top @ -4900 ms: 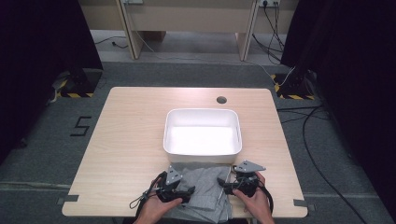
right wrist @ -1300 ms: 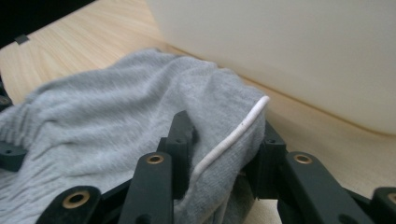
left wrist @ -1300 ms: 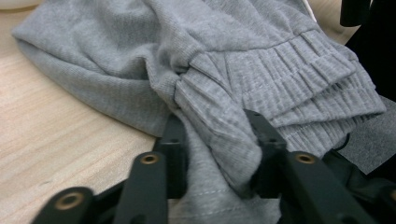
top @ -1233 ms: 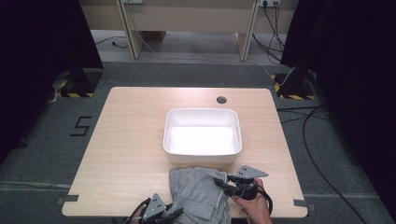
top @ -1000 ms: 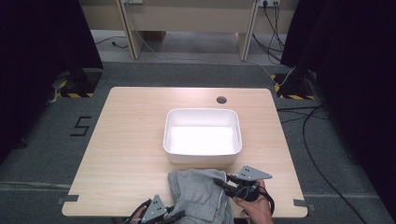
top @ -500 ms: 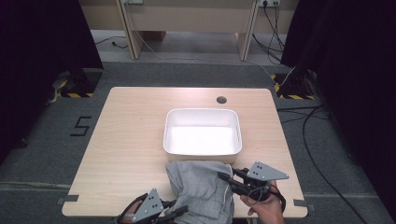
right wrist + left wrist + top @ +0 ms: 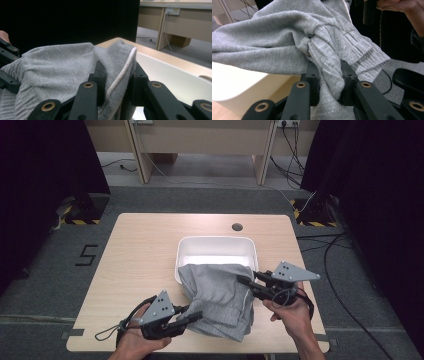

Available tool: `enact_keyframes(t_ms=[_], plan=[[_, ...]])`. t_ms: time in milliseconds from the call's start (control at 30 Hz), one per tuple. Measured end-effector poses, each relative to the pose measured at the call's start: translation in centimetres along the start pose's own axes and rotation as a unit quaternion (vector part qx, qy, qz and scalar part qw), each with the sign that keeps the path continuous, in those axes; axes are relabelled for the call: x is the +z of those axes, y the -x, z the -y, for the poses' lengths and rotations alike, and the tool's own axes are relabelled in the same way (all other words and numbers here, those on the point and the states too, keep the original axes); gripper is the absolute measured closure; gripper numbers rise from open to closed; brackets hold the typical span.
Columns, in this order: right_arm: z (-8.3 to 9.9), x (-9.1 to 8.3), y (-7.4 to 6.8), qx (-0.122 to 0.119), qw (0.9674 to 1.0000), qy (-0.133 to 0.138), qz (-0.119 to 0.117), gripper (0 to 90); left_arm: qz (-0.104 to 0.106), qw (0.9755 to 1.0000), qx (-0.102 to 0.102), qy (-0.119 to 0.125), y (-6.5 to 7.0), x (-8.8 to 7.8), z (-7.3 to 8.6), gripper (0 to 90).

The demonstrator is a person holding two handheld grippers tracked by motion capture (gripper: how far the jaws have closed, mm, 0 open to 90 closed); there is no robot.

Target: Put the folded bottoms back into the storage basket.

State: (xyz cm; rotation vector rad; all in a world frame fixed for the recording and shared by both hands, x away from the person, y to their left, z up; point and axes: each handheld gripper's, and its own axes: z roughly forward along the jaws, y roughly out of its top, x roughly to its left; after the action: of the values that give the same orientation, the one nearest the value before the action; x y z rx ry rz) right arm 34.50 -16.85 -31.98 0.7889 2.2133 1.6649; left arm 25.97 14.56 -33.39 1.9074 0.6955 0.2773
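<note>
grey garment (image 7: 218, 297) pinched by both tongs; floor mark (image 7: 87, 255) perhaps "5".

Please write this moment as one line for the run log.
left claw: shut on grey garment | right claw: shut on grey garment | garment: lifted between both, far edge over white tub rim

Grey knit garment (image 7: 217, 300) with ribbed cuff and white drawcord hanging bunched, drooping toward table's near edge, top edge overlapping white bin's (image 7: 216, 248) near rim.
</note>
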Motion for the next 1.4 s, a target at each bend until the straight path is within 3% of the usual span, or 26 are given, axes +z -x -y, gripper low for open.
enact_keyframes(t_ms=[233, 333, 500, 733, 900, 1133, 1400], plan=[[-2.3, 1.3, 1.3, -0.003, 1.0000, -0.008, 0.001, 72.9, -0.013, 0.9999, 0.002, -0.001, -1.6, 0.5, -1.8, 73.3], [-3.4, 2.5, 1.9, -0.009, 0.9998, -0.017, 0.004, 73.0, -0.013, 0.9997, -0.019, -0.001, -3.1, 0.9, -2.6, 73.3], [-4.5, 3.7, 2.7, -0.011, 0.9996, -0.027, 0.007, 73.1, -0.019, 0.9995, -0.024, -0.004, -4.5, 1.3, -3.3, 73.4], [-6.6, 5.5, 4.1, -0.017, 0.9988, -0.041, 0.021, 73.2, -0.026, 0.9988, -0.041, -0.007, -7.0, 2.7, -4.7, 73.4], [-7.6, 6.9, 6.0, -0.014, 0.9979, -0.054, 0.034, 73.2, -0.038, 0.9984, -0.039, -0.016, -8.5, 4.5, -5.6, 73.4], [-6.7, 8.8, 8.3, 0.010, 0.9965, -0.071, 0.043, 73.2, -0.047, 0.9967, -0.058, -0.033, -10.1, 6.7, -5.0, 73.4], [-4.1, 11.3, 10.7, 0.038, 0.9931, -0.098, 0.052, 73.3, -0.062, 0.9932, -0.071, -0.068, -11.9, 9.6, -3.5, 73.4]])
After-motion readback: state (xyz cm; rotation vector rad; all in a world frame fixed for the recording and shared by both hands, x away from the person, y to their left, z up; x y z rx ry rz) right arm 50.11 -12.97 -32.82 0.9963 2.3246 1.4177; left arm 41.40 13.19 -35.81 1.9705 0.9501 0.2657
